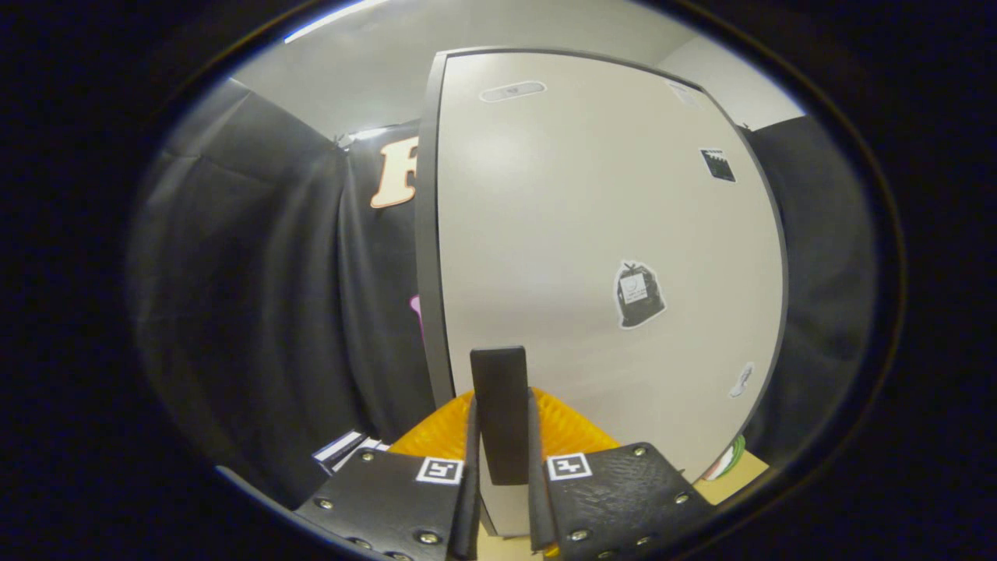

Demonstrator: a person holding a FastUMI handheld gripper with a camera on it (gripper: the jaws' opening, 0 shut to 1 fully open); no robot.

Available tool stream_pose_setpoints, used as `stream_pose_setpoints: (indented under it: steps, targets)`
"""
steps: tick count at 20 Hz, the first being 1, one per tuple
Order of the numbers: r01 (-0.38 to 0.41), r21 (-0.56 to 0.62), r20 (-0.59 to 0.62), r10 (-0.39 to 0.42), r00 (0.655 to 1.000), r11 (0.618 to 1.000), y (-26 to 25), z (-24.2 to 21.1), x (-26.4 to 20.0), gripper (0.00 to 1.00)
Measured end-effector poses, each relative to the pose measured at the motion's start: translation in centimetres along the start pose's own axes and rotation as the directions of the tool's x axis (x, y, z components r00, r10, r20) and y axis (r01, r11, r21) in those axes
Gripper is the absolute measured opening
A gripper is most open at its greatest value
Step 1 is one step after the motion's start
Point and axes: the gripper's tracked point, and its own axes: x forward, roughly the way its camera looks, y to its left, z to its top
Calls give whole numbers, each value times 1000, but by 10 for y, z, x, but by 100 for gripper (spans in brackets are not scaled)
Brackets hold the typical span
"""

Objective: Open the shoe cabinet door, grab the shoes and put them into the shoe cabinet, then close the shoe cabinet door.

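As the gripper (502,499) closes its two fingers on the dark handle (499,413) of the shoe cabinet door (592,257), the task appears to be at its opening step, or possibly its last; the door's angle is hard to judge. No shoes can be seen. A sticker (639,294) marks the door's pale face.

The gripper (502,499) fingers clamp the dark handle (499,413), hiding its lower end. The cabinet door (607,249) conceals the interior beyond. Stickers (639,294) on the door are too small to read. A striped object (343,449) beside the fingers is cut off.
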Motion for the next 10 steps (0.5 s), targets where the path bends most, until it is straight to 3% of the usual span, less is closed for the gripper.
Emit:
stream_pose_setpoints:
  steps: [10]
  targets:
    - [72, -16, 35, -72, 997, 997, -14, 4, -59, 25]
